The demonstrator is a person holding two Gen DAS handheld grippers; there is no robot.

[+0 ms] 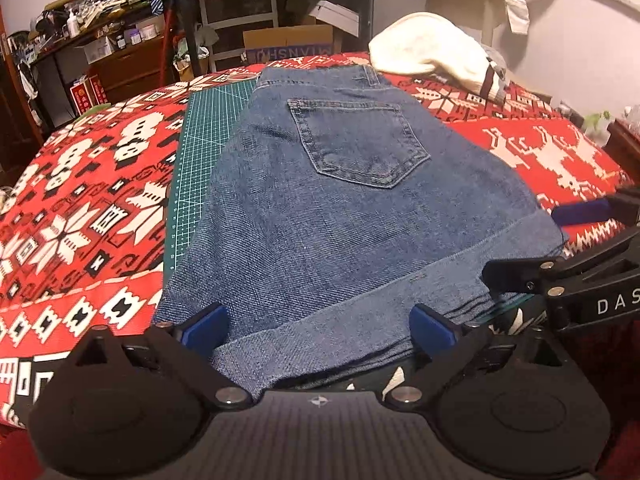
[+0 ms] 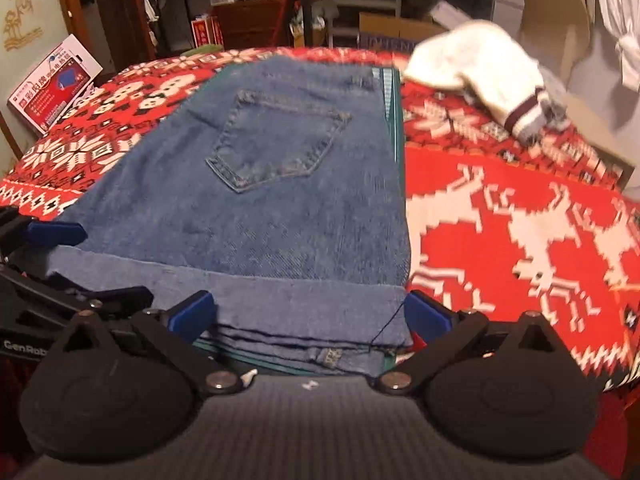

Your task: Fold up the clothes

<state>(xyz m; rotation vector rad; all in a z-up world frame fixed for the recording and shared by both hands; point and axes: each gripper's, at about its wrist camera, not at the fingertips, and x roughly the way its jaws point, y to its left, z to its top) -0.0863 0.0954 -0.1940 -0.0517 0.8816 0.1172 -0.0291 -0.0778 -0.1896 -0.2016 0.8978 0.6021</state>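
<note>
Folded blue jeans [image 1: 340,208] [image 2: 280,184] lie back pocket up on a green cutting mat [image 1: 200,148] [image 2: 394,120]. Their layered near edge faces both cameras. My left gripper [image 1: 320,330] is open at the near left part of that edge, its blue pads [image 1: 208,326] spread wide on either side of the denim. My right gripper [image 2: 310,314] is open too, straddling the near right corner of the stack. Each gripper shows in the other's view: the right gripper [image 1: 536,244] at the jeans' right side, the left gripper [image 2: 100,264] at their left side.
A red and white patterned cloth [image 1: 80,200] [image 2: 520,220] covers the table. A white garment [image 1: 432,56] [image 2: 480,64] lies heaped at the back right. Cluttered shelves [image 1: 120,20], a cardboard box [image 1: 288,40] and a printed box [image 2: 56,84] stand beyond the table.
</note>
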